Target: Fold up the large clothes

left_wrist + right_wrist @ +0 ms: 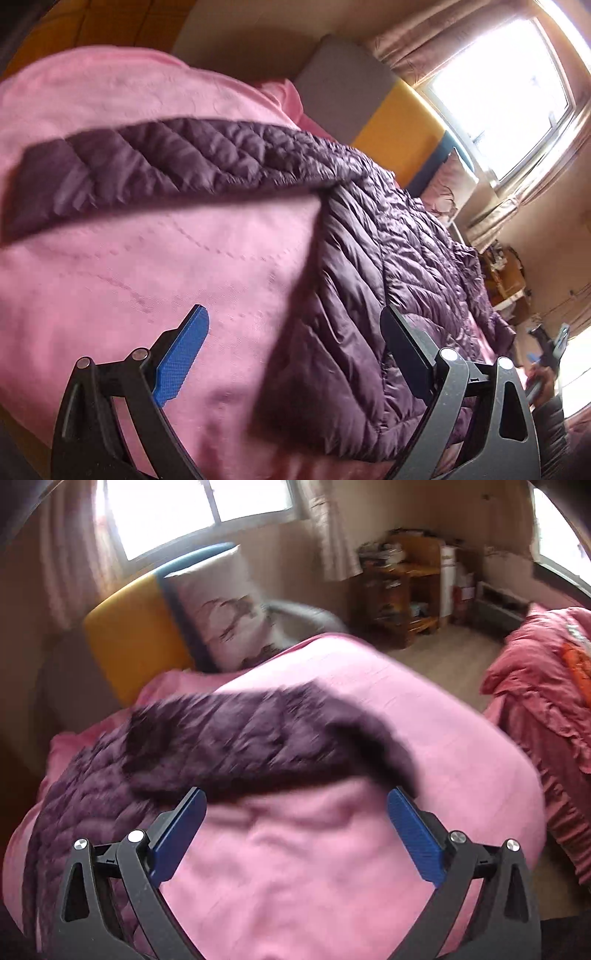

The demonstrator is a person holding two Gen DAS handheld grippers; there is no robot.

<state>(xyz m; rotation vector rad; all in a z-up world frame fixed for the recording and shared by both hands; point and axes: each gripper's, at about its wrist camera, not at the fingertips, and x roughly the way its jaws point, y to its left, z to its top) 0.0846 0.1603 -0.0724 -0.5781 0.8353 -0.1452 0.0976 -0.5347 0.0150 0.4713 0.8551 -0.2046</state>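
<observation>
A dark purple quilted jacket (388,258) lies spread on a bed with a pink cover (147,277). In the left wrist view one sleeve (147,158) stretches out to the left across the cover. My left gripper (293,314) hangs open above the jacket's near edge, with nothing between its fingers. In the right wrist view the jacket (240,738) is blurred, and its other sleeve (362,731) reaches to the right. My right gripper (295,795) is open over the pink cover (314,867) just in front of that sleeve, and it holds nothing.
A padded headboard in yellow, grey and blue (129,642) and a printed pillow (221,613) stand at the bed's head under a curtained window (192,513). A wooden shelf unit (402,587) is in the corner. A bundled red-pink quilt (543,686) lies at the right.
</observation>
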